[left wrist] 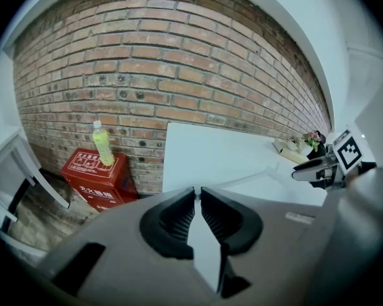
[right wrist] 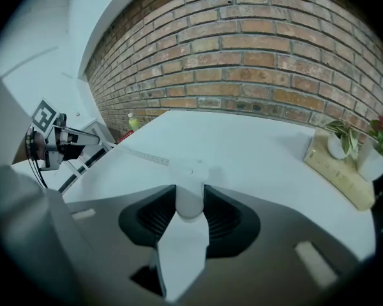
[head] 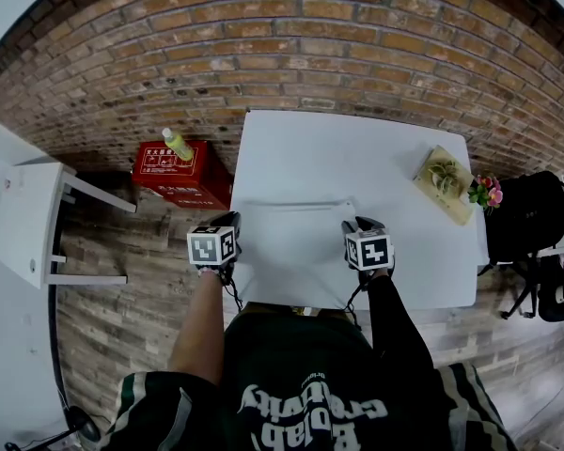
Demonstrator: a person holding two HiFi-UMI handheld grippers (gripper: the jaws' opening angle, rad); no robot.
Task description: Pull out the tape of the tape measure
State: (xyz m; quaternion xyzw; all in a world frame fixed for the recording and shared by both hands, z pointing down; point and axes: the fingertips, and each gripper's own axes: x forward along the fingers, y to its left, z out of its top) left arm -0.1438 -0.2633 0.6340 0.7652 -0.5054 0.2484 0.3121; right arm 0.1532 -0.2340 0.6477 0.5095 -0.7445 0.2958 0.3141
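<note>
The tape measure's white case [right wrist: 193, 174] is clamped between the pads of the right claw [right wrist: 189, 191]. Its jaws stand part-way apart around the case's body, low over the counter [head: 357, 148]. The tape [right wrist: 146, 157] is seen running from the case across the counter to the left claw [left wrist: 198, 191]. That claw's jaws are drawn narrow, nearly together, on what is judged to be the tape's end. The thin strip itself is hard to make out between the pads.

The step in hand is judged to be the drawing-out itself, with a length already out between the two claws. To do it well, the case is best held fixed and level by the right claw. The left claw is then carried away from it in line with the slot, so that the blade is pulled straight and is neither bent sideways nor twisted. The pinch on the end should be firm and flat across the blade, since a loose hold would let a sprung tape snap back toward the right claw. The pull is best made slowly and evenly, close above the counter, so that the apparent bow in the tape is taken out. Room is to be watched on the left claw's outer side, where the counter's edge lies near.
</note>
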